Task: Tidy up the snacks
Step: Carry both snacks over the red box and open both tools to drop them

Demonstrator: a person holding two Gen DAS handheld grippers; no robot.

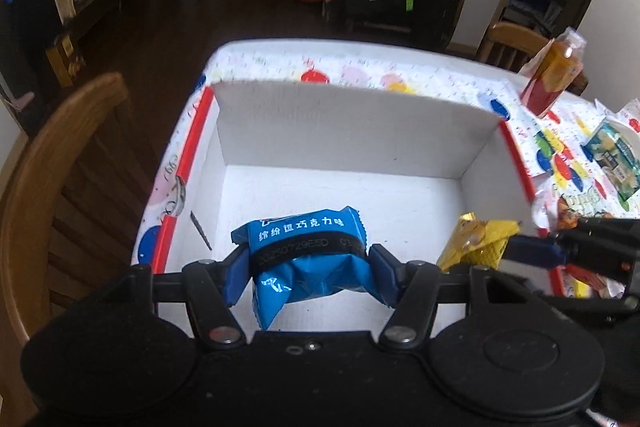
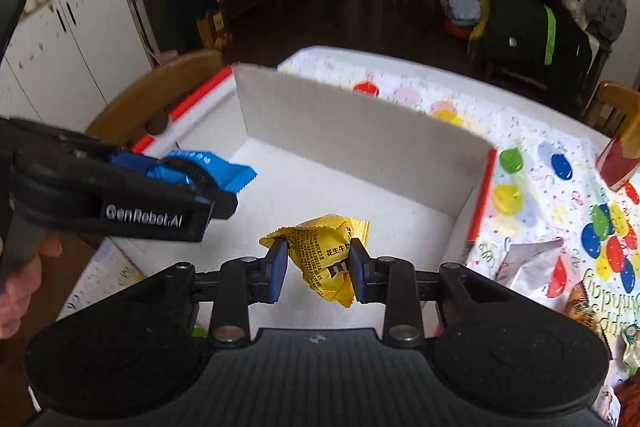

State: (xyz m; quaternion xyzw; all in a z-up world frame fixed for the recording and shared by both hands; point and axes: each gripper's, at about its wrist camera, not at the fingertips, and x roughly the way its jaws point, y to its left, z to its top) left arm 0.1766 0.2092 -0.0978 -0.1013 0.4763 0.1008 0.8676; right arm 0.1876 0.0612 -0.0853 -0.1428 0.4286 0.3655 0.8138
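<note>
Presently catalogued, largest first. White box (image 1: 352, 131): open on the balloon-print tablecloth (image 2: 532, 187), floor bare, nothing yet lying inside. Bottle (image 1: 552, 75) and loose packets (image 1: 612, 155): outside the box on the cloth, unsorted. Blue snack packet (image 1: 308, 259): clamped in left gripper (image 1: 306, 273), held over the box floor. Yellow snack packet (image 2: 324, 259): pinched in right gripper (image 2: 318, 269), likewise over the box. Judged early: two drops pending, remainder untouched.
</note>
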